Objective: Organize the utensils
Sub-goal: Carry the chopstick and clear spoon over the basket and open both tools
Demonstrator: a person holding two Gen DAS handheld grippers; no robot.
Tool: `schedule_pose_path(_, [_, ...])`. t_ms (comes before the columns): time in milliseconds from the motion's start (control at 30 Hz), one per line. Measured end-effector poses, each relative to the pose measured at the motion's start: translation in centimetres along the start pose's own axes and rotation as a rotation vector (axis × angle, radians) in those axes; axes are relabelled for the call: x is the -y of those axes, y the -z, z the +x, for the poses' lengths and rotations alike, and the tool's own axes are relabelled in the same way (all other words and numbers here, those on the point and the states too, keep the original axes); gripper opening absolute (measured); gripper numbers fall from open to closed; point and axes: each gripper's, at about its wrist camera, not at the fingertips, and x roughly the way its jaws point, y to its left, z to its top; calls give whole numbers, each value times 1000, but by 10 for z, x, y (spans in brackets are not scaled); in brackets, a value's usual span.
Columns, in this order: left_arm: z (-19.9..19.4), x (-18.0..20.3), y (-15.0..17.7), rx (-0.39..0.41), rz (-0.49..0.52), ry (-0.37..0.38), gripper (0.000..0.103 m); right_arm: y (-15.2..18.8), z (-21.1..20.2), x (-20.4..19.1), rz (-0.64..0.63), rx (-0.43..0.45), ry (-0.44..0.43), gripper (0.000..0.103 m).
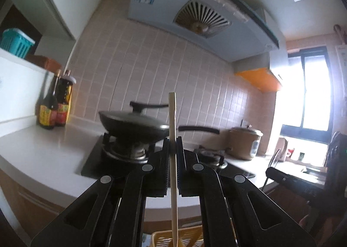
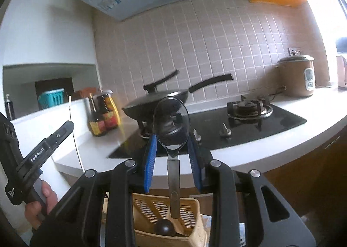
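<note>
My left gripper [image 1: 172, 140] is shut on a pale wooden chopstick [image 1: 172, 117], which stands upright between the black fingers. Its lower end hangs over a yellow slotted basket [image 1: 160, 239]. My right gripper [image 2: 171, 137] is shut on a metal spoon [image 2: 171, 121]. The blue pads [image 2: 150, 156] press the sides of its bowl, and the handle points down over the same basket [image 2: 193, 214]. A dark round utensil [image 2: 164, 227] lies inside the basket. In the right wrist view, a hand holds the left gripper [image 2: 69, 125] at the far left, with its thin chopstick [image 2: 74, 138].
Ahead is a white counter [image 2: 238, 160] with a black gas hob [image 2: 282, 120]. A lidded wok [image 2: 156, 101] sits on the left burner. Sauce bottles [image 2: 102, 114] stand to the left and a rice cooker [image 2: 297, 75] to the right. An extractor hood [image 1: 195, 19] hangs overhead.
</note>
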Motion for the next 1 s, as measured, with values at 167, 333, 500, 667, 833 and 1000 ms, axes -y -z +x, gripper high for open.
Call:
schedule_pose_path(167, [13, -4, 28, -29, 56, -63, 4, 20, 13, 4, -39, -31, 31, 27])
schedule_pose_path(333, [13, -6, 46, -81, 79, -61, 5, 38, 12, 1, -69, -62, 30, 27])
schedule_pose_path(500, [-5, -15, 38, -133, 49, -29, 16, 41, -5, 1, -48, -118, -4, 49])
schedule_pose_path(667, [-35, -23, 17, -182, 2, 6, 33, 30, -36, -5, -44, -138, -10, 62])
schedule_pose_path(833, [-75, -25, -12, -255, -5, 19, 37, 16, -70, -23, -57, -200, 16, 62])
schedule_pose_path(1000, [-97, -26, -19, -459, 21, 8, 38, 17, -85, -42, -50, -384, 18, 62])
